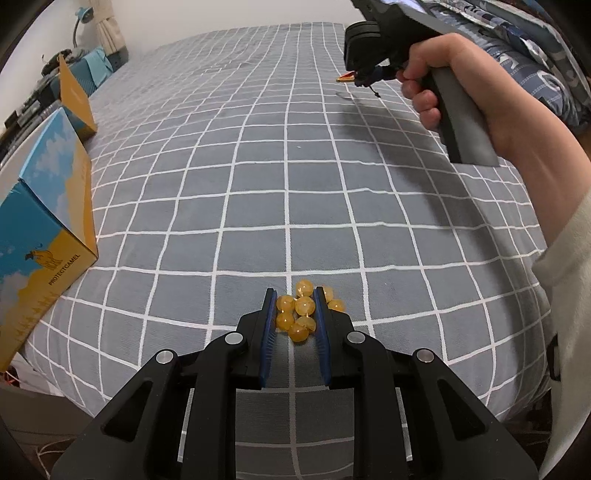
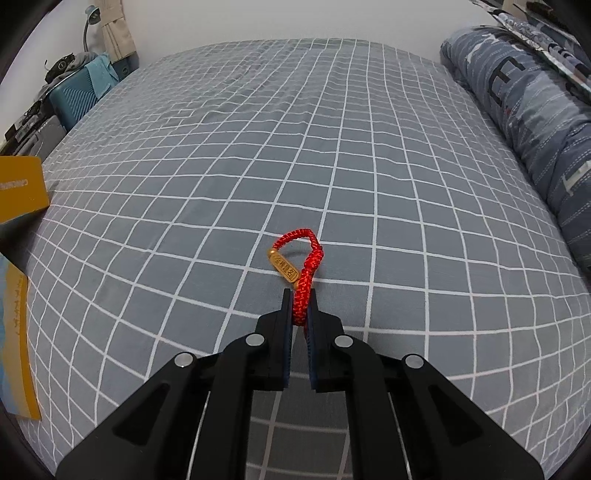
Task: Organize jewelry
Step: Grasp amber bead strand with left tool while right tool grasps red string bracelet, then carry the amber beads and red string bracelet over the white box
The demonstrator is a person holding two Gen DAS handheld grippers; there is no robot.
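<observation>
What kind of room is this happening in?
Most likely a bedroom: the work surface is a bed with a grey checked sheet, a rolled blue quilt lies along one side, and a desk lamp stands behind.

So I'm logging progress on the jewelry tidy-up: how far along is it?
Nothing looks put away yet. The left gripper holds the amber bead bracelet, and the right gripper holds the red cord bracelet. Both must still reach the open box.

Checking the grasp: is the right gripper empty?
No, the right gripper is shut on a red cord bracelet with a gold tag.
</observation>
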